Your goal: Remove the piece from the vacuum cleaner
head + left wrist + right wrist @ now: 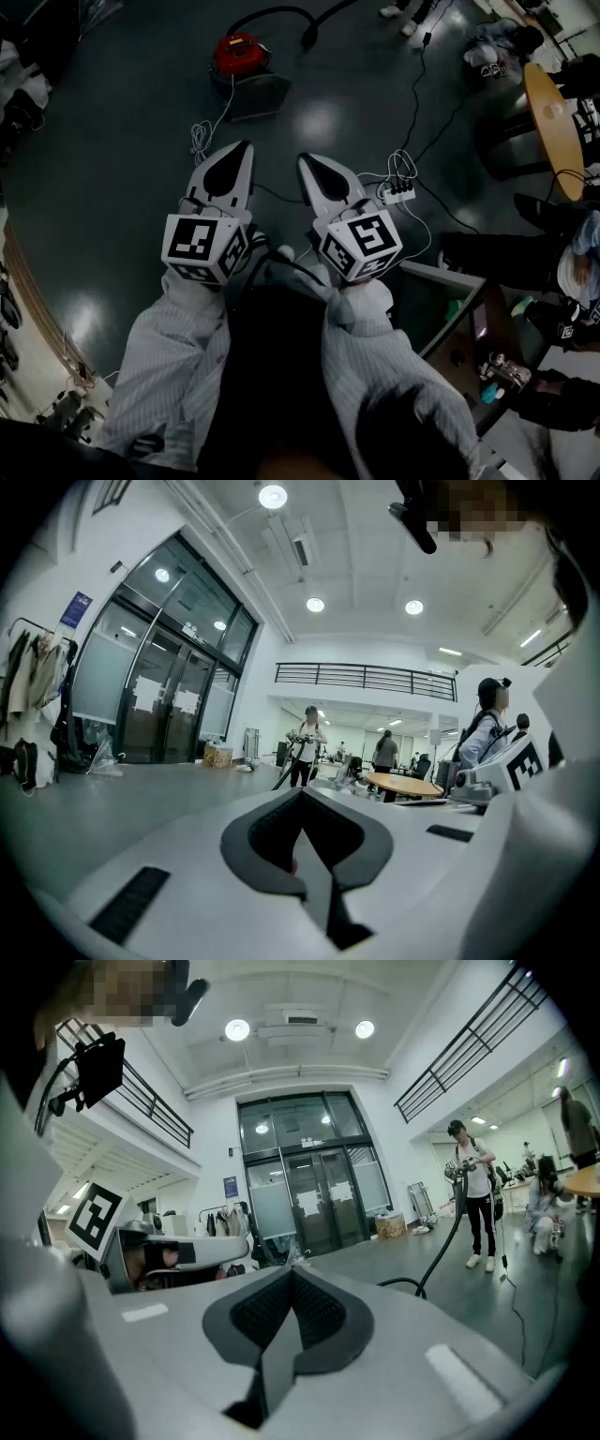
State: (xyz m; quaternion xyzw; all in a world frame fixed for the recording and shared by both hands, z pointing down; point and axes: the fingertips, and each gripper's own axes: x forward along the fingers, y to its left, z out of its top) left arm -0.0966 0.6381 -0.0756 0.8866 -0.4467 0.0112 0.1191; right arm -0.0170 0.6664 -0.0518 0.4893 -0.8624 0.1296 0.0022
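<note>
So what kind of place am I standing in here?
Likely a big open lab or office hall: tall glass entrance doors, a railed mezzanine, and a polished floor with a red vacuum cleaner on it.

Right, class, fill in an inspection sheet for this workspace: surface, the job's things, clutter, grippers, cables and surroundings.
Surface: dark glossy floor with ceiling lights reflected in it.
Job's things: red vacuum cleaner on the floor ahead, black hose arching by it; the piece cannot be told apart.
Clutter: grey box at lower right.
Grippers: left gripper and right gripper both shut, empty, well short of the vacuum cleaner.
Cables: white cord coiled near the vacuum cleaner; white power strip with cables.
Surroundings: round wooden table; glass doors; standing person.
</note>
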